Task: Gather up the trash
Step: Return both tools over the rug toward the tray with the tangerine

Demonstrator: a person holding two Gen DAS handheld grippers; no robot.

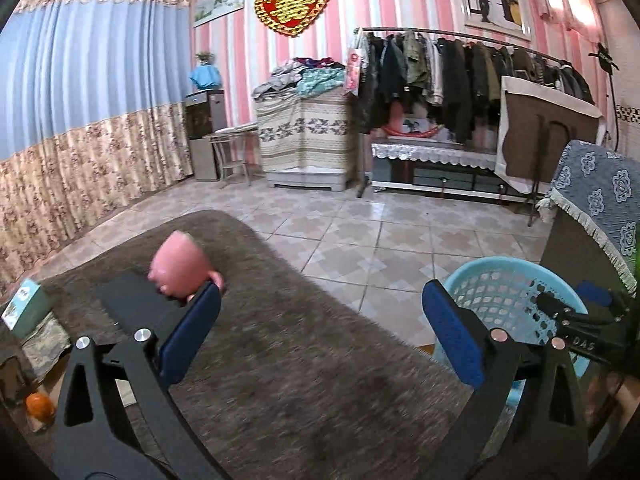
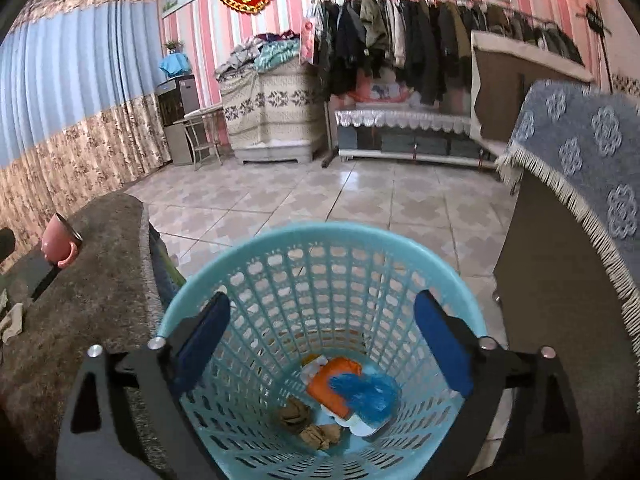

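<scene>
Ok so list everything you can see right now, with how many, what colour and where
waste basket: one, light blue, on the floor beside the table
trash in the basket: an orange wrapper, a blue crumpled bag, brown paper wads, at the bottom
table cover: one, brown and fuzzy, over the table
mug: one, pink, on the table
flat dark slab: one, black, under the mug
box: one, teal and white, left edge of the table
orange round thing: one, lower left, too blurred to name
clothes rack: one, dark coats, back wall
heart ornament: one, red and gold, on the wall
left gripper: blue pads, open over the table
right gripper: blue pads, open over the basket
</scene>
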